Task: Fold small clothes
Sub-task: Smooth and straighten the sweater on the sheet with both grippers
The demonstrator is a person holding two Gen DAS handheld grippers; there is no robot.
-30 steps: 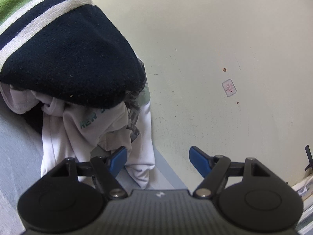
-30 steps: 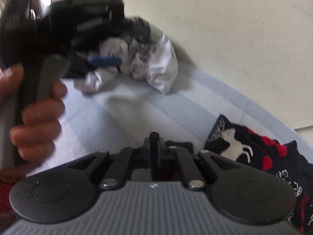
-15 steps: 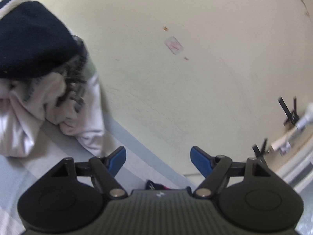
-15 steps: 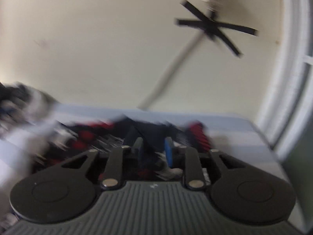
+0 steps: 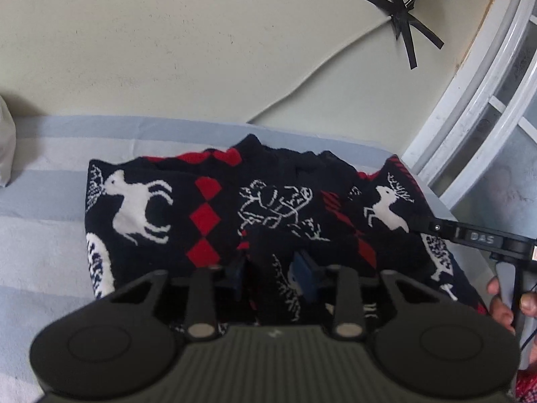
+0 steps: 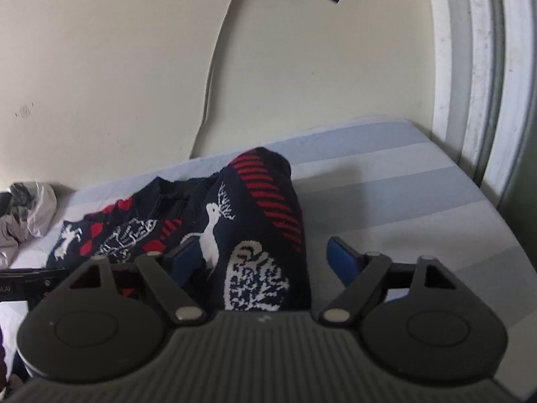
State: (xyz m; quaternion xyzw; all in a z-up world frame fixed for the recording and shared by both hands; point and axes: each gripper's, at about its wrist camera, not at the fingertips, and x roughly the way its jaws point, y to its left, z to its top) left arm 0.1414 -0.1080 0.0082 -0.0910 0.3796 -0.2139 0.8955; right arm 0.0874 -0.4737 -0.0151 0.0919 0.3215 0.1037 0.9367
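We see the bed, striped pale blue and white, filling the lower half of both views and running up against the cream wall at its far edge. In the right wrist view the bed's right part lies bare out to the white window frame at the right edge, so there is open room there; in the left wrist view bare sheet shows on the left of the frame.

The navy sweater with red diamonds and white deer lies crumpled in the middle of the bed, its far edge near the wall, its right edge close to the window frame in the left wrist view.

A heap of pale clothes sits at the left edge of the right wrist view, apart from the sweater.

Our left gripper has its blue pads partly drawn in around a raised fold of the sweater. Our right gripper is spread wide, a hump of sweater standing between its fingers.

A second ago the left gripper faced the pale heap with its fingers spread, and the right gripper was pressed together; both now sit over the sweater.
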